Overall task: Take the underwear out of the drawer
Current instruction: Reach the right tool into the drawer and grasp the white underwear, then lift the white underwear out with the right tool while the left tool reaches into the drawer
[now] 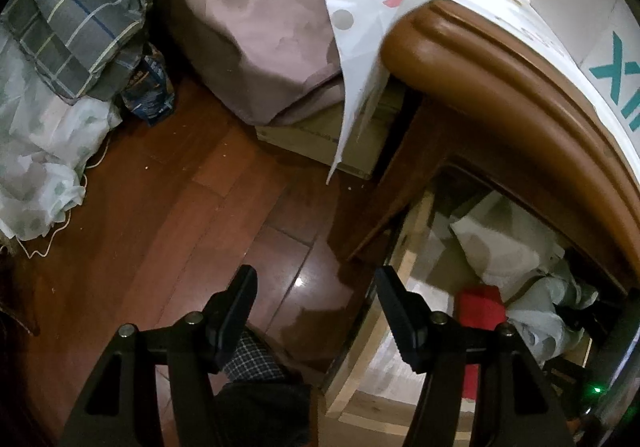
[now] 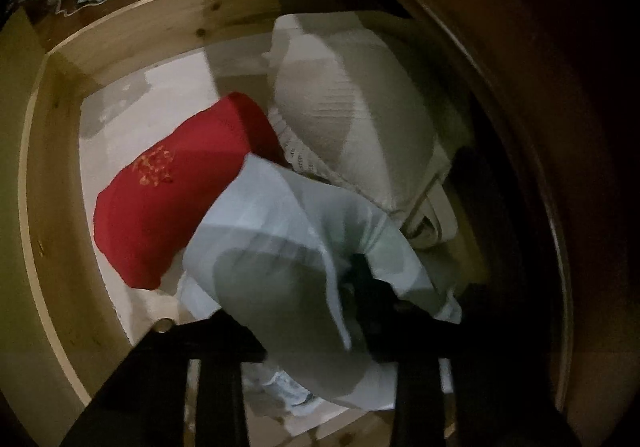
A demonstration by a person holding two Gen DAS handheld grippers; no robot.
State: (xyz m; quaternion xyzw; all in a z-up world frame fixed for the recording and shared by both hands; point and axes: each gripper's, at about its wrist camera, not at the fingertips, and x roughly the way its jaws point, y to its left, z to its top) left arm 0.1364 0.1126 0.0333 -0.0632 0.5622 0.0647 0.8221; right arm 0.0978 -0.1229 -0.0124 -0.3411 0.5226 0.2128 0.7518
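Note:
The wooden drawer [image 2: 52,167] stands pulled out, and holds a folded red garment [image 2: 168,187], a white padded piece [image 2: 352,119] and pale green-patterned underwear [image 2: 280,247]. My right gripper [image 2: 354,283] is down in the drawer, shut on a bunched fold of the pale underwear, which drapes over and hides most of both fingers. My left gripper [image 1: 316,275] hangs open and empty over the floor beside the drawer's left wall [image 1: 360,347]. In the left wrist view the red garment [image 1: 480,307] shows just past the right finger.
The brown cabinet top [image 1: 500,79] overhangs the drawer, with a white spotted cloth [image 1: 372,7] draped on it. A bed with a mauve sheet [image 1: 256,27] lies beyond. Plaid bedding [image 1: 76,7], a white cloth pile [image 1: 40,151] and a blue packet [image 1: 150,87] line the wooden floor [image 1: 180,207].

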